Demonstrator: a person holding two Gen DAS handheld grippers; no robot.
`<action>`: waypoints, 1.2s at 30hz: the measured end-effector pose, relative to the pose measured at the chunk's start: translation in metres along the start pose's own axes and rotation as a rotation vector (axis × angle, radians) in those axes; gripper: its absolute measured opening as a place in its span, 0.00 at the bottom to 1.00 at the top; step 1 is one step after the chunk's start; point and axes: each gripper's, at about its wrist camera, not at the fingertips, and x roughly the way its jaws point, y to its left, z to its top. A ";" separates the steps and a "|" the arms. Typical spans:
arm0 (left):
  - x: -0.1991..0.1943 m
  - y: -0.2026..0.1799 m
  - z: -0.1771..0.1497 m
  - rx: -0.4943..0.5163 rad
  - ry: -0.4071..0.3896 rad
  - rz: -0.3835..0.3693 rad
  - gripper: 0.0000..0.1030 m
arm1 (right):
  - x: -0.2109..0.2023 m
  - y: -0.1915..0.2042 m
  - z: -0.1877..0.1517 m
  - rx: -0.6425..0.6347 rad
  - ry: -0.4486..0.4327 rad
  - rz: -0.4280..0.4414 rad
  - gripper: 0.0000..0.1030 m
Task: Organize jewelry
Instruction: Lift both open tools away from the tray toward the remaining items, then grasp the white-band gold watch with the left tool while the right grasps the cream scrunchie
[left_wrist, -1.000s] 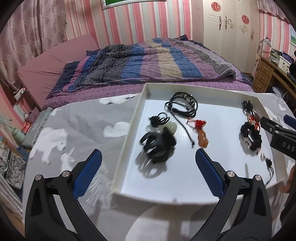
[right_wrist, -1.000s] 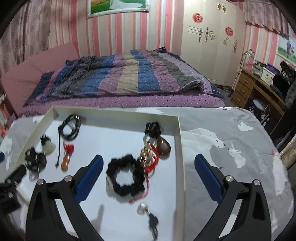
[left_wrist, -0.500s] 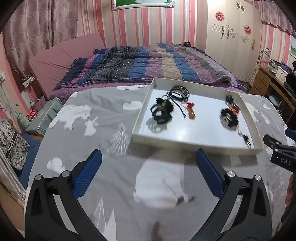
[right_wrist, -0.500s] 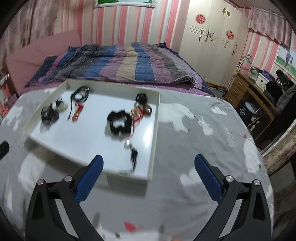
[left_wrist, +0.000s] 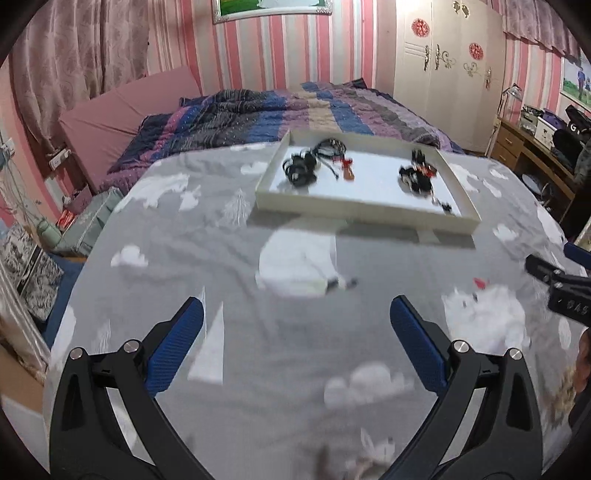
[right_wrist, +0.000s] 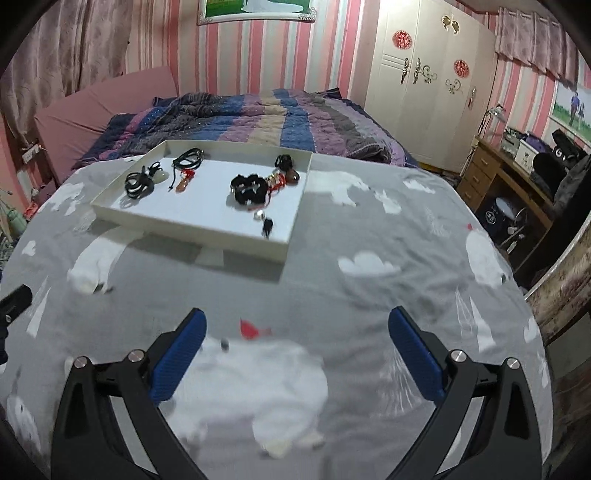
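Observation:
A shallow white tray (left_wrist: 354, 206) (right_wrist: 192, 230) rests on a grey table cover with white bears. It holds a black hair claw (right_wrist: 137, 184), a coiled black cord (right_wrist: 190, 157), an orange pendant (right_wrist: 183, 183), a black scrunchie (right_wrist: 249, 189), a red-and-brown charm bunch (right_wrist: 284, 179) and a small black clasp (right_wrist: 266, 225). The same items show blurred in the left wrist view, claw (left_wrist: 301, 171) at left and scrunchie (left_wrist: 415, 177) at right. My left gripper (left_wrist: 295, 339) and right gripper (right_wrist: 295, 343) both stand open and empty, well short of the tray.
Behind the table lies a bed with a striped quilt (right_wrist: 258, 122). A white wardrobe (right_wrist: 436, 81) stands at the back right and a wooden desk (right_wrist: 509, 173) at the right. The right gripper's tip (left_wrist: 554, 284) shows at the left view's right edge.
Both grippers have pulled back and up from the tray, which was right under them a second ago and now lies far ahead. Both stayed open.

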 end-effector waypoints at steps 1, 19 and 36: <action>-0.002 -0.001 -0.005 0.003 0.001 0.002 0.97 | -0.006 -0.005 -0.007 0.008 -0.004 0.000 0.96; -0.038 -0.018 -0.091 0.037 0.028 -0.024 0.97 | -0.039 -0.060 -0.113 0.063 0.069 0.001 0.96; -0.046 -0.041 -0.117 0.038 0.096 -0.124 0.97 | -0.048 -0.083 -0.142 0.096 0.060 -0.062 0.96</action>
